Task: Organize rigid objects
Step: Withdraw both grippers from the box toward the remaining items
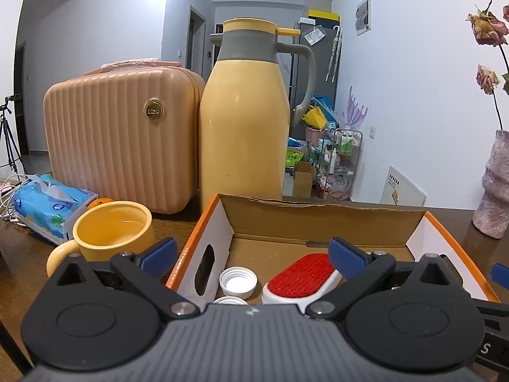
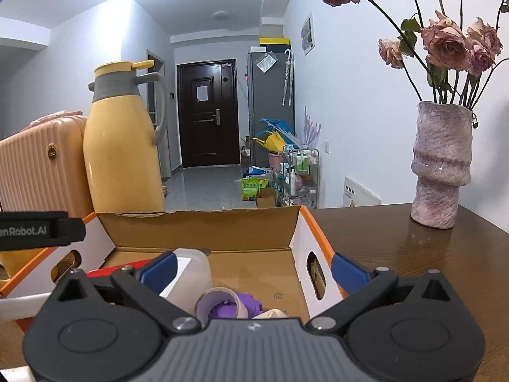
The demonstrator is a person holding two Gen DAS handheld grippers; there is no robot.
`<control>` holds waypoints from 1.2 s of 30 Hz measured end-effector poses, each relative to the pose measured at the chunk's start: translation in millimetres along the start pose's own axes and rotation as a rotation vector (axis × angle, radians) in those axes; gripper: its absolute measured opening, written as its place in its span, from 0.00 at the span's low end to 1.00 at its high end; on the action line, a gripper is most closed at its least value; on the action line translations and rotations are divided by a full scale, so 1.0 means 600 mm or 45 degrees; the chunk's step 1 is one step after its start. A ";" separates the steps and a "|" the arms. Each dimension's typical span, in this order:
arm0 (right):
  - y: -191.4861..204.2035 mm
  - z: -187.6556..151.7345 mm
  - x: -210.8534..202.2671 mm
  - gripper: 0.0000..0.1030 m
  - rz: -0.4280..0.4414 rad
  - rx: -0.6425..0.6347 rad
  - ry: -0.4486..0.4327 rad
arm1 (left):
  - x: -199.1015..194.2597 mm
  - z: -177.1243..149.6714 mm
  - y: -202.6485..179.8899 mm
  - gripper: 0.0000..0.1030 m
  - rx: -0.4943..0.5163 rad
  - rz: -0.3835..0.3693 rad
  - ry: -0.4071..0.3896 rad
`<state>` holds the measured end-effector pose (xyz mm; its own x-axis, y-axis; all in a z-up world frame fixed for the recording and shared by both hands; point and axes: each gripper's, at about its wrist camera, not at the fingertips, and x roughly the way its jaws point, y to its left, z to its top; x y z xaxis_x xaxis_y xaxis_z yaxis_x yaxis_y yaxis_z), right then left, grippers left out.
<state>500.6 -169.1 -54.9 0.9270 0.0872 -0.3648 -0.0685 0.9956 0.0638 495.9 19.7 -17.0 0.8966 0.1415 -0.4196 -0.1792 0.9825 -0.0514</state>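
An open cardboard box (image 1: pixel 324 215) with orange-edged white sides sits on the brown table. In the left wrist view it holds a red-and-white lint brush (image 1: pixel 300 278) and two white bottle caps (image 1: pixel 238 283). My left gripper (image 1: pixel 253 256) is open and empty above the box's near part. In the right wrist view the same box (image 2: pixel 203 226) holds a translucent plastic container (image 2: pixel 194 270) and a purple item in a ring (image 2: pixel 229 305). My right gripper (image 2: pixel 253 269) is open and empty above them.
A yellow mug (image 1: pixel 113 230) stands left of the box. Behind are a yellow thermos jug (image 1: pixel 245 121), a pink ribbed case (image 1: pixel 117 133) and a tissue pack (image 1: pixel 51 203). A pink vase with dried roses (image 2: pixel 440 162) stands on the table at right.
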 end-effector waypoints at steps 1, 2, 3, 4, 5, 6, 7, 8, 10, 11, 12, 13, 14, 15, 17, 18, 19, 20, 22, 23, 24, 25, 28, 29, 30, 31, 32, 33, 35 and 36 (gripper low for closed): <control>0.000 0.001 -0.003 1.00 0.002 0.002 -0.003 | 0.000 0.000 0.000 1.00 -0.001 0.002 0.002; 0.000 0.002 -0.007 1.00 0.001 0.003 -0.006 | 0.001 0.001 0.002 1.00 -0.003 0.001 0.004; 0.000 0.004 -0.009 1.00 0.001 0.004 -0.010 | 0.000 0.001 0.003 1.00 -0.005 0.000 0.004; 0.000 0.005 -0.013 1.00 0.001 0.005 -0.014 | -0.001 0.003 0.004 1.00 -0.008 0.000 0.003; 0.000 0.006 -0.017 1.00 0.001 0.007 -0.018 | -0.003 0.003 0.006 1.00 -0.012 -0.001 0.002; 0.000 0.006 -0.020 1.00 0.002 0.007 -0.019 | -0.005 0.004 0.008 1.00 -0.017 -0.004 0.001; 0.000 0.006 -0.025 1.00 0.006 0.003 -0.022 | -0.007 0.005 0.009 1.00 -0.019 -0.007 0.001; -0.001 0.005 -0.029 1.00 0.009 -0.004 -0.025 | -0.010 0.006 0.010 1.00 -0.017 -0.008 0.002; -0.001 0.003 -0.038 1.00 0.010 -0.026 -0.031 | -0.017 0.005 0.013 1.00 -0.013 -0.008 -0.003; -0.002 0.001 -0.044 1.00 0.007 -0.035 -0.034 | -0.022 0.005 0.015 1.00 -0.012 -0.010 -0.007; -0.004 -0.001 -0.049 1.00 0.006 -0.040 -0.036 | -0.025 0.004 0.017 1.00 -0.011 -0.012 -0.009; -0.005 -0.003 -0.055 1.00 0.008 -0.045 -0.039 | -0.029 0.002 0.020 1.00 -0.011 -0.015 -0.011; -0.007 -0.005 -0.060 1.00 0.008 -0.048 -0.041 | -0.031 0.002 0.023 1.00 -0.011 -0.018 -0.012; -0.009 -0.007 -0.065 1.00 0.007 -0.051 -0.043 | -0.034 0.000 0.025 1.00 -0.010 -0.020 -0.012; -0.012 -0.012 -0.075 1.00 0.007 -0.062 -0.046 | -0.043 -0.004 0.028 1.00 -0.001 -0.025 -0.018; -0.013 -0.015 -0.079 1.00 0.006 -0.067 -0.047 | -0.046 -0.007 0.030 1.00 0.006 -0.025 -0.021; -0.014 -0.017 -0.083 1.00 0.006 -0.071 -0.047 | -0.050 -0.009 0.030 1.00 0.015 -0.026 -0.023; -0.015 -0.019 -0.087 1.00 0.007 -0.074 -0.047 | -0.053 -0.011 0.031 1.00 0.024 -0.026 -0.027; -0.017 -0.022 -0.094 1.00 0.010 -0.078 -0.049 | -0.060 -0.016 0.032 1.00 0.034 -0.023 -0.033; -0.017 -0.025 -0.099 1.00 0.011 -0.080 -0.051 | -0.063 -0.018 0.033 1.00 0.036 -0.025 -0.034; -0.017 -0.027 -0.103 1.00 0.012 -0.084 -0.052 | -0.068 -0.020 0.034 1.00 0.036 -0.028 -0.036; -0.016 -0.031 -0.108 1.00 0.013 -0.091 -0.055 | -0.073 -0.023 0.036 1.00 0.037 -0.033 -0.038; -0.012 -0.041 -0.123 1.00 0.006 -0.112 -0.063 | -0.084 -0.030 0.040 1.00 0.045 -0.038 -0.048; -0.011 -0.044 -0.128 1.00 0.010 -0.113 -0.062 | -0.088 -0.033 0.040 1.00 0.050 -0.036 -0.051; -0.011 -0.047 -0.132 1.00 0.015 -0.113 -0.061 | -0.092 -0.037 0.040 1.00 0.054 -0.035 -0.052; -0.010 -0.050 -0.138 1.00 0.017 -0.115 -0.062 | -0.097 -0.040 0.040 1.00 0.056 -0.034 -0.051; -0.009 -0.053 -0.143 1.00 0.017 -0.118 -0.063 | -0.102 -0.043 0.041 1.00 0.057 -0.034 -0.049; -0.008 -0.057 -0.149 1.00 0.017 -0.122 -0.064 | -0.106 -0.046 0.042 1.00 0.056 -0.036 -0.048; -0.007 -0.064 -0.160 1.00 0.015 -0.128 -0.064 | -0.114 -0.052 0.044 1.00 0.053 -0.041 -0.045; -0.008 -0.067 -0.164 1.00 0.015 -0.128 -0.061 | -0.119 -0.055 0.045 1.00 0.054 -0.044 -0.044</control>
<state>394.8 -181.0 -56.5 0.9424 0.0993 -0.3195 -0.1137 0.9931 -0.0269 413.8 32.2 -18.3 0.9155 0.1110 -0.3866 -0.1315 0.9910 -0.0268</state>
